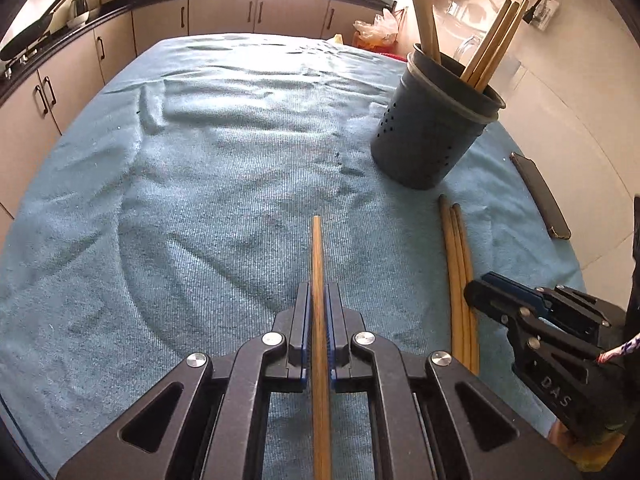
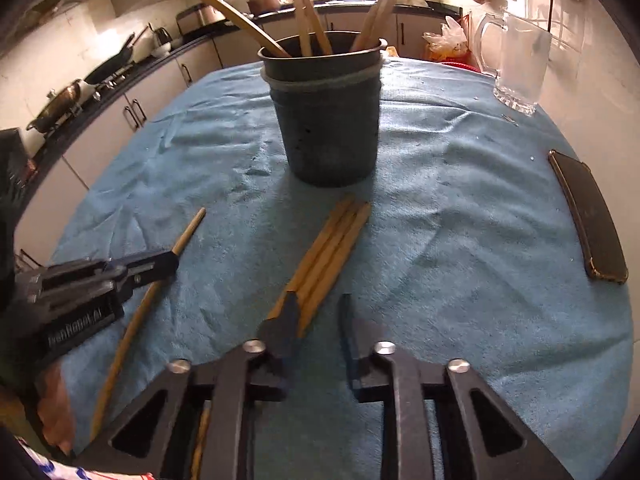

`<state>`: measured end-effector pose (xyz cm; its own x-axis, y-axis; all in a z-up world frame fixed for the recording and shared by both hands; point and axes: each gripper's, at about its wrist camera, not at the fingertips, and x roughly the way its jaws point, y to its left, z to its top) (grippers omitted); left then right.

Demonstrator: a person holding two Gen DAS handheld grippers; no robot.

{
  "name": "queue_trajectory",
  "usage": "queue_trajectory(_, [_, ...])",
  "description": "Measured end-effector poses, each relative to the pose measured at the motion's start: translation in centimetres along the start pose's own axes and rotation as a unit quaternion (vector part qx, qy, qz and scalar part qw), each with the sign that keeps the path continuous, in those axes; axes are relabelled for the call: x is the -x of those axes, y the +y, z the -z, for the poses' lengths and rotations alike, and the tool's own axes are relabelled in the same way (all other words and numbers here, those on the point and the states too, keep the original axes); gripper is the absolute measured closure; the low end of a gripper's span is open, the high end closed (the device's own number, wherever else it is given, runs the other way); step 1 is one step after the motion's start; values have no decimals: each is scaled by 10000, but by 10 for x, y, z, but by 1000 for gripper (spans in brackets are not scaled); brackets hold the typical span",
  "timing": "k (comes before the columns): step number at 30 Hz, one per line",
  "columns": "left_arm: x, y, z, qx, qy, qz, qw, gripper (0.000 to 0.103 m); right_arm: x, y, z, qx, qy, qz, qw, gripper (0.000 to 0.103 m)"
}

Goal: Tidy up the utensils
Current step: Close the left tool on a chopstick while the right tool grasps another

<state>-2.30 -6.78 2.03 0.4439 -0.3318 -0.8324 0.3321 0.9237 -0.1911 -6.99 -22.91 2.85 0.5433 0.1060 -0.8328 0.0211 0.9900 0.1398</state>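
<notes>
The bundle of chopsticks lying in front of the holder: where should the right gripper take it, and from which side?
Grip the bundle of chopsticks near its near end, coming from above with jaws across its width. The sticks lie flat, side by side on the towel, so one squeeze would probably gather them.

Right tongs [image 2: 318,320] blurred; held chopstick [image 1: 320,320] cut off by bottom edge

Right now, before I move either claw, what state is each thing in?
Left claw: shut on a single chopstick.
Right claw: open, nothing between its fingers.
Loose chopsticks: lying bundled on the cloth, short of the holder.
Holder: upright, wooden utensils standing inside.
Phone: lying flat.
Glass jug: upright, looks empty.
</notes>
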Motion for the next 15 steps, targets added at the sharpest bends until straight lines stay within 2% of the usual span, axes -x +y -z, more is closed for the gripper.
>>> queue_trajectory(2, [-1, -2, 0, 49, -32, 30, 10000, 97, -1, 8, -3, 47, 43, -17, 10000, 90])
queue_trajectory(4, [2, 3, 0, 124, -42, 107, 9999, 96, 1, 11, 1, 208, 147, -496, 9984, 90])
queue_trajectory(7, [3, 10, 0, 260, -38, 251, 9993, 96, 7, -2, 12, 365, 213, -92, 9991, 86])
queue_trajectory(11, [3, 14, 1, 313, -66, 380, 9988, 96, 19, -29, 22, 210, 278, 324, 9989, 81])
queue_trajectory(15, [3, 14, -1, 363, -69, 401, 9985, 95, 18, -34, 21, 18, 449, 200, 9988, 81])
